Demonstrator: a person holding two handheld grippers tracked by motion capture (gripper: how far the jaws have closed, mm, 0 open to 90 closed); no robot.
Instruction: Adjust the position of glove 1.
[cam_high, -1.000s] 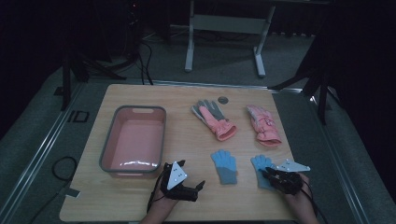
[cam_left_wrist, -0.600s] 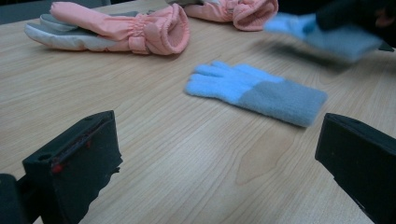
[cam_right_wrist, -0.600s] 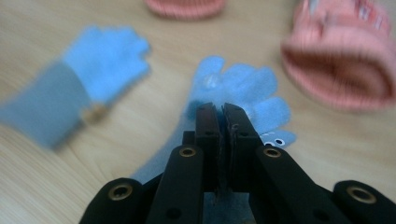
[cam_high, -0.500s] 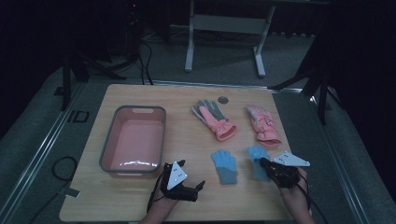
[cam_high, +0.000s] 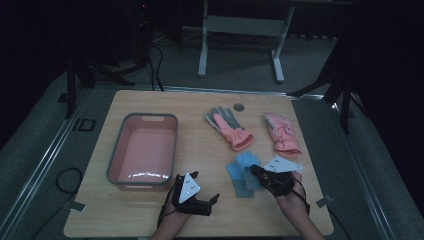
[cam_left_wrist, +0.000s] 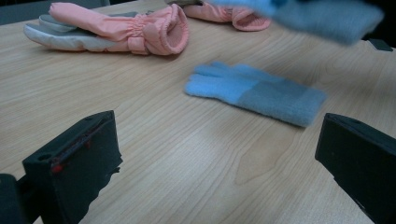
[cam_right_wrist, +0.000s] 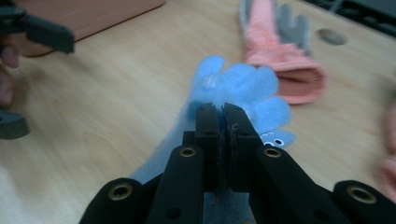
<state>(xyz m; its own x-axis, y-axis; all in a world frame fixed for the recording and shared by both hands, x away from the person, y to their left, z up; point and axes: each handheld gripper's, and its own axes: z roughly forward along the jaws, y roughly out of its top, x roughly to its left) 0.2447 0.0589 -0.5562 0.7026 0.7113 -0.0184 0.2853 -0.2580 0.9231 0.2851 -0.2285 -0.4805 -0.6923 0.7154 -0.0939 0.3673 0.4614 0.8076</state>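
Two light-blue knit gloves are in play. One blue glove (cam_high: 239, 186) (cam_left_wrist: 254, 93) lies flat on the wooden table. The other blue glove (cam_high: 245, 161) (cam_right_wrist: 238, 88) hangs lifted over it, fingers pointing away, with my right gripper (cam_high: 257, 172) (cam_right_wrist: 222, 112) shut on its cuff end. In the left gripper view this raised glove (cam_left_wrist: 322, 16) is a blur at the top right. My left gripper (cam_high: 206, 186) (cam_left_wrist: 217, 135) rests near the table's front edge, open wide, with nothing between its jaws.
A pink tray (cam_high: 116, 165) (cam_right_wrist: 93, 14) with a grey rim stands at the left. A pink-and-grey glove (cam_high: 227, 125) (cam_left_wrist: 116, 28) (cam_right_wrist: 280, 51) and a pink glove (cam_high: 282, 132) (cam_left_wrist: 229, 14) lie farther back. A small dark disc (cam_high: 238, 106) (cam_right_wrist: 332, 36) sits near the far edge.
My right gripper has risen and moved left with the blue glove, bringing it over the other blue glove. The left gripper has stayed put.
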